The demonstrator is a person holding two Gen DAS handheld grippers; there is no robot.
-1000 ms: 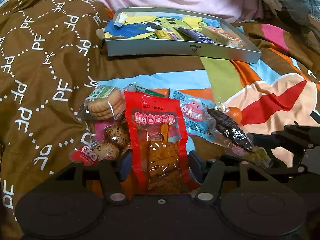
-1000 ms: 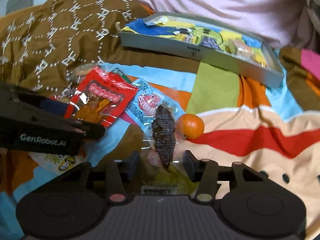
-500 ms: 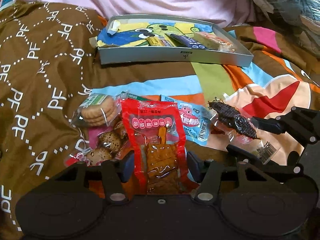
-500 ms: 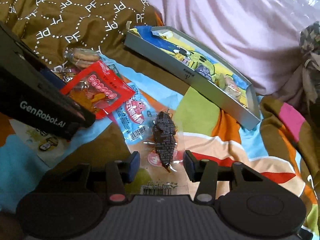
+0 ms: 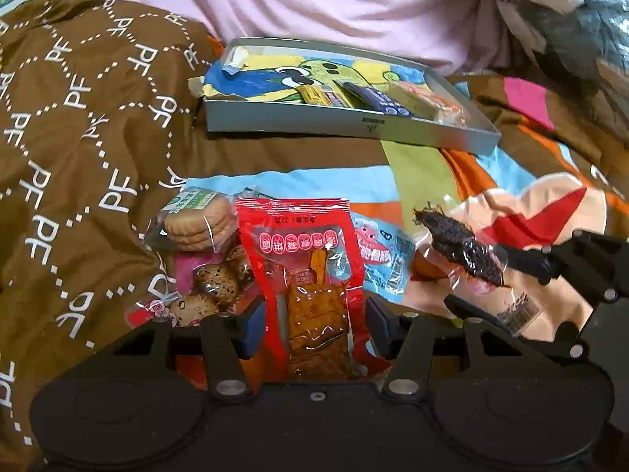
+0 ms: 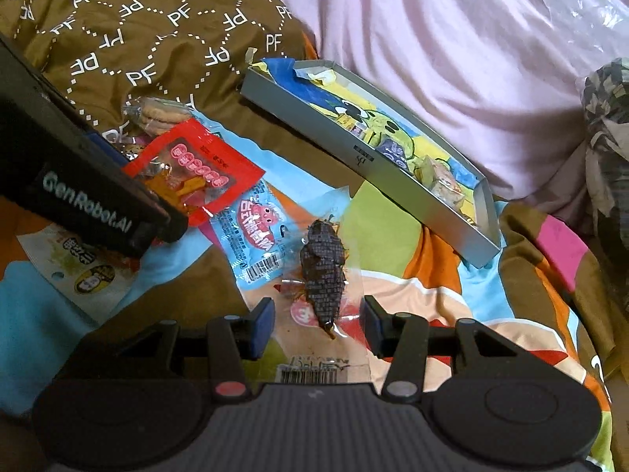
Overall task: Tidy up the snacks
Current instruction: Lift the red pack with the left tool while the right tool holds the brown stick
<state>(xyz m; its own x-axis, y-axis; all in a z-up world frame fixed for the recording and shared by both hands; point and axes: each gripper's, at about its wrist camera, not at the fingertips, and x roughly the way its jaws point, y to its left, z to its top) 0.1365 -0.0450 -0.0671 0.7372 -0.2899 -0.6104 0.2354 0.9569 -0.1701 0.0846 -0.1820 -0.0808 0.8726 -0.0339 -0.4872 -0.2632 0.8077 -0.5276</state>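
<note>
Left gripper closing around the red snack packet, blue pads at the packet's crumpled edges, firm contact not clear to tell. Right gripper holding the clear packet with the dark snack lifted off the bed, pads seeming to be pinching the film. Beyond, lying loose: blue packet, biscuit pack, quail-egg pack. Farther off, sitting tilted on the quilt, the grey tray. Risks: slippery film sliding free during the carry; tray tipping on soft bedding.
</note>
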